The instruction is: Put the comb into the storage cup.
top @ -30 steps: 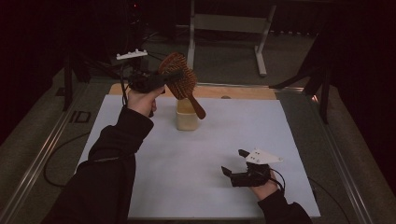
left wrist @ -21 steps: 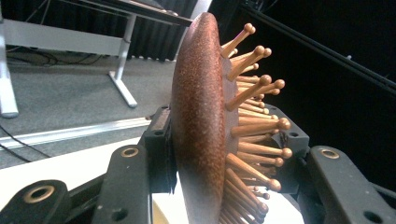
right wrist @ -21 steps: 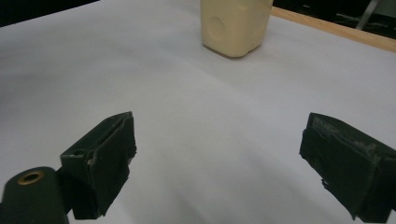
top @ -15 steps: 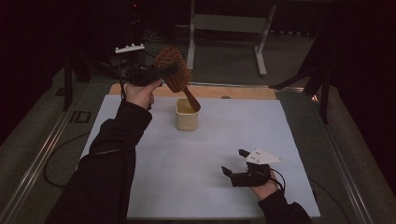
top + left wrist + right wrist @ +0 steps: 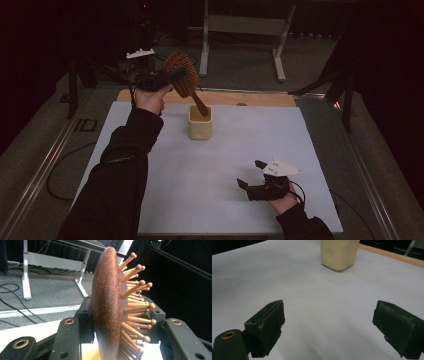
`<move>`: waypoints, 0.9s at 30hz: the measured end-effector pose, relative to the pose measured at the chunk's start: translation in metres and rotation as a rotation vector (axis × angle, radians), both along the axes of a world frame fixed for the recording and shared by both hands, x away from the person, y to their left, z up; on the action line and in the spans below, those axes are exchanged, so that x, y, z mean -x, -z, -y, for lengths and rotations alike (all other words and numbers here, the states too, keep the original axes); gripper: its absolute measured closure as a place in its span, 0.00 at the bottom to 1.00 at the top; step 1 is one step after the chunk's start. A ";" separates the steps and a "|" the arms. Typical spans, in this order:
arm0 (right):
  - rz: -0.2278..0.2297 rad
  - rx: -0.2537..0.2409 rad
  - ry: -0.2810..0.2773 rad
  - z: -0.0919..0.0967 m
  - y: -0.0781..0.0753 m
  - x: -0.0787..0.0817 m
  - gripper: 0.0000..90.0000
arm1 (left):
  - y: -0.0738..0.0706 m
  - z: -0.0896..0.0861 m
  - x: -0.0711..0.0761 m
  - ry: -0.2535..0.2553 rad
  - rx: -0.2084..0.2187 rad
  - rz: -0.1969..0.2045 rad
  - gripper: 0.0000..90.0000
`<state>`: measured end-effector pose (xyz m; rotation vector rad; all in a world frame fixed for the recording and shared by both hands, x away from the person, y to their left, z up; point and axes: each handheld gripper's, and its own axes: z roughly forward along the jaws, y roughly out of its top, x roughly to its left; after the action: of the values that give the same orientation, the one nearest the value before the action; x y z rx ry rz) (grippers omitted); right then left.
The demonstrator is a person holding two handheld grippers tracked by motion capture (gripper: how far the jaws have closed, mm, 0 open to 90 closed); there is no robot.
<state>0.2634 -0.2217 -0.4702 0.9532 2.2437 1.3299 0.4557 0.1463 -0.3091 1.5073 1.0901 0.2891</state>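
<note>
Right now your left gripper (image 5: 167, 79) has its jaws clamped across the head of the wooden paddle hairbrush (image 5: 183, 80), one jaw on the smooth back and the other among the ball-tipped bristles, as the left gripper view shows (image 5: 110, 315). You hold the brush in the air just above the cream-coloured holder cup (image 5: 200, 123), tilted, with the handle pointing down and its tip at the cup's mouth, seemingly just inside the rim. The cup stands on the white sheet of the table (image 5: 310, 150), toward its far edge.

To seat the brush well, bring the handle nearer to upright before you go lower; at this slant it would likely press on the far wall of the cup and could tip or push the light container. Centre the handle tip over the cup's opening, then lower it straight. Keep your grip firm until the handle finds the bottom, since a pinch on bristles can slip. Only then let go, and draw the jaws away sideways from the cup so they do not drag the head along.

Your right gripper (image 5: 255, 175) rests on the sheet well nearer to you than the cup, jaws wide apart and holding nothing (image 5: 329, 325). If the cup starts to rock, you could bring it up beside the cup to steady it.
</note>
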 end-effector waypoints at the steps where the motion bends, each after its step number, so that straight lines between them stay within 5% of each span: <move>1: 0.001 0.002 0.000 0.000 0.000 0.000 0.11 | 0.001 0.001 -0.001 -0.004 -0.003 -0.001 0.60; 27: -0.001 0.002 -0.014 0.000 0.001 0.000 0.11 | 0.043 0.011 -0.017 -0.010 -0.037 -0.083 0.60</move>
<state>0.2638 -0.2216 -0.4716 0.9393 2.2555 1.3331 0.4722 0.1356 -0.3522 1.5586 1.1634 0.2567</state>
